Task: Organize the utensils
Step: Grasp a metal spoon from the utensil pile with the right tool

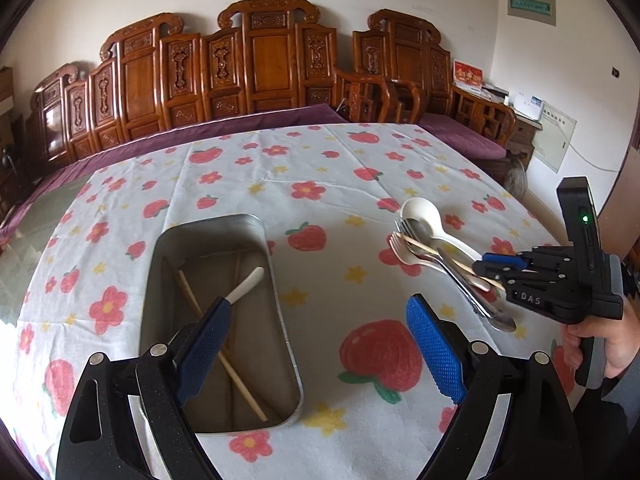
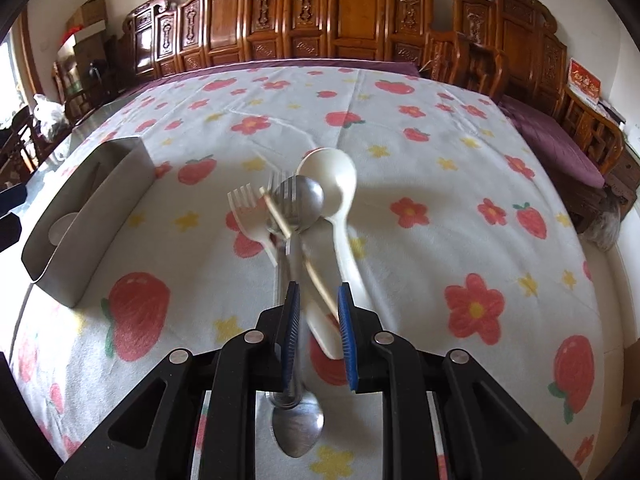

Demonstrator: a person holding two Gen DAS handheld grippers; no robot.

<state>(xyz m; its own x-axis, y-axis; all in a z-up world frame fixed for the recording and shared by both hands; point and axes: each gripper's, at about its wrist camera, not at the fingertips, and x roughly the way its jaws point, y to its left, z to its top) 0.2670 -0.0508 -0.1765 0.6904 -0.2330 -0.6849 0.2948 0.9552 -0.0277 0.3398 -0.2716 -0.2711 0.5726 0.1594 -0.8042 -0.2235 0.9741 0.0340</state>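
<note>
A pile of utensils lies on the strawberry tablecloth: a white spoon [image 2: 332, 176], a white fork [image 2: 244, 204], a metal fork [image 2: 282, 188], two metal spoons [image 2: 298, 428] and a wooden chopstick [image 2: 280, 220]. My right gripper [image 2: 319, 288] sits low over the handles, its jaws a little apart. The chopstick and several handles run between its pads, and no firm pinch shows. My left gripper [image 1: 318, 302] hangs wide open and empty over the metal tin [image 1: 276, 280]. Inside lie a chopstick [image 1: 240, 376] and a white-handled utensil [image 1: 248, 284].
The tin [image 2: 92, 216] stands left of the pile in the right wrist view. A hand [image 1: 612, 344] holds the right gripper [image 1: 486, 266] at the table's right edge. Carved wooden benches [image 1: 260, 60] with purple cushions line the far side. Bare cloth lies behind the pile.
</note>
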